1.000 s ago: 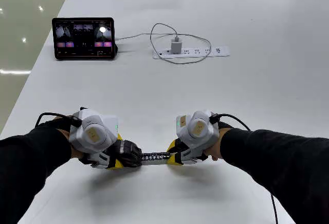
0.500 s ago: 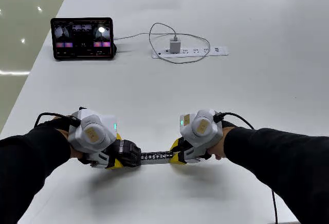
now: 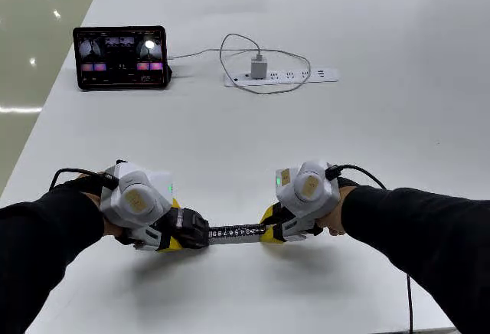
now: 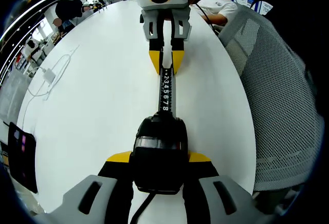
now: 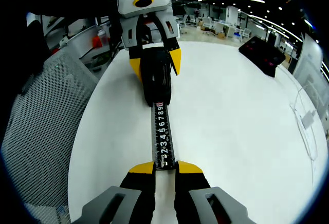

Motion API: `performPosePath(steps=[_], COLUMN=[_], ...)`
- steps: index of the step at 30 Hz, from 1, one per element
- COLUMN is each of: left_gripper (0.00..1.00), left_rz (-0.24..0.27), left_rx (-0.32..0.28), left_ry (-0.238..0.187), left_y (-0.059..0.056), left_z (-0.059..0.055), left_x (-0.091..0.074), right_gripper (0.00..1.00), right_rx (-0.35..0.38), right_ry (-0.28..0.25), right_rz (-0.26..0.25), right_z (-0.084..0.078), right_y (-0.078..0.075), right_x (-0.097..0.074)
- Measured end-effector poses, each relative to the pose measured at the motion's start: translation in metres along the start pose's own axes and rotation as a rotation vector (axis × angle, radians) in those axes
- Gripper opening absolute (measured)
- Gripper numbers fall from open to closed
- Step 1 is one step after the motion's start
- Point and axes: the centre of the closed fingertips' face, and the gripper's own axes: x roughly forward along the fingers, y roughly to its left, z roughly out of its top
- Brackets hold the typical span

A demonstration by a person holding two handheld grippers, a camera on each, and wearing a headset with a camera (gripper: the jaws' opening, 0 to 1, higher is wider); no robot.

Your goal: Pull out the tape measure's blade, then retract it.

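A black tape measure case (image 3: 191, 229) (image 4: 158, 152) (image 5: 156, 79) sits just above the white table near its front edge, and my left gripper (image 3: 174, 230) (image 4: 157, 157) is shut on it. A short length of black blade with white numbers (image 3: 236, 233) (image 4: 165, 91) (image 5: 162, 138) runs out of the case to the right. My right gripper (image 3: 269, 233) (image 5: 164, 168) is shut on the blade's end. The two grippers face each other along the blade, the right gripper (image 4: 164, 62) seen ahead in the left gripper view, the left gripper (image 5: 154, 59) ahead in the right gripper view.
A tablet (image 3: 122, 57) stands at the table's far left. A white power strip (image 3: 282, 76) with a charger (image 3: 259, 68) and looped cable (image 3: 230, 49) lies at the far middle. A grey mesh chair (image 4: 277, 95) (image 5: 41, 116) stands by the table's near edge. The table (image 3: 344, 142) has bare room on the right.
My right gripper has moved to the right with the blade's end, and more of the blade now shows between the grippers. The left gripper has stayed in place with the case.
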Motion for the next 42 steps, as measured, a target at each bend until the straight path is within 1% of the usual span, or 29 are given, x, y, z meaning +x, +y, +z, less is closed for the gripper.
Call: performPosePath(steps=[17, 42], left_gripper=[0.32, 0.32], left_rz=[0.003, 0.002], left_rx=[-0.001, 0.0], left_ry=[0.001, 0.001], left_y=[0.0, 0.0], left_z=[0.0, 0.0], left_x=[0.0, 0.0], right_gripper=[0.1, 0.09], right_rx=[0.014, 0.016], right_ry=[0.017, 0.025], right_rz=[-0.007, -0.009], right_z=[-0.018, -0.032], right_y=[-0.004, -0.005], right_x=[-0.013, -0.025])
